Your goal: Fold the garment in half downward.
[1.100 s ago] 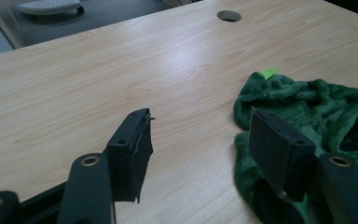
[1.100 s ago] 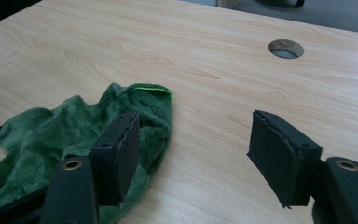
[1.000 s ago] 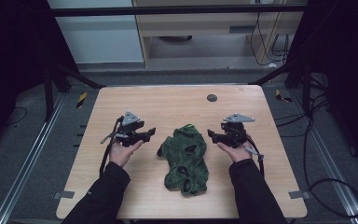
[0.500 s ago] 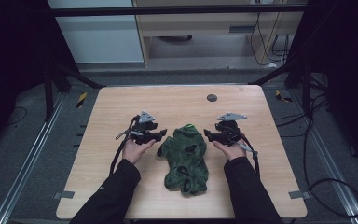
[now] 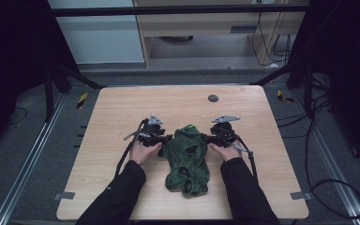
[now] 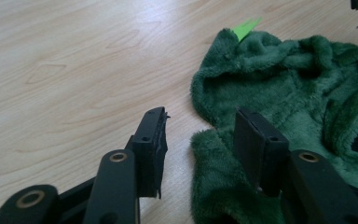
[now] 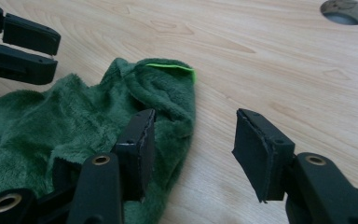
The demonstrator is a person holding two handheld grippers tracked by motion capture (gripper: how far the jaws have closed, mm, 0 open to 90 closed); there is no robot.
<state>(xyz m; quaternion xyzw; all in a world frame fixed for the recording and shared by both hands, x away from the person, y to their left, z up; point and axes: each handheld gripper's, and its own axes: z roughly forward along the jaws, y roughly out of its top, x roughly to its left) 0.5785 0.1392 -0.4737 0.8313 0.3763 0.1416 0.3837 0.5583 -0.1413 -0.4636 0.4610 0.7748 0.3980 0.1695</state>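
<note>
Clearly, the green fleece garment lies crumpled mid-desk, soft, light and floppy. Its edges are straddled, unpinched, by the closing left hand-held gripper and right hand-held gripper; the thick rims are best pinched.

Both forearms, in dark sleeves, come in from the bottom edge of the high view and angle slightly inward. The left hand holds the black two-jaw left gripper, jaws pointing toward the right one; the right hand holds the black two-jaw right gripper, pointing back at it. Each carries a grey three-cornered plate on top and trails a cable. Both pairs of jaws have just been closing — they stand partly apart, pads pressing on nothing.
</note>
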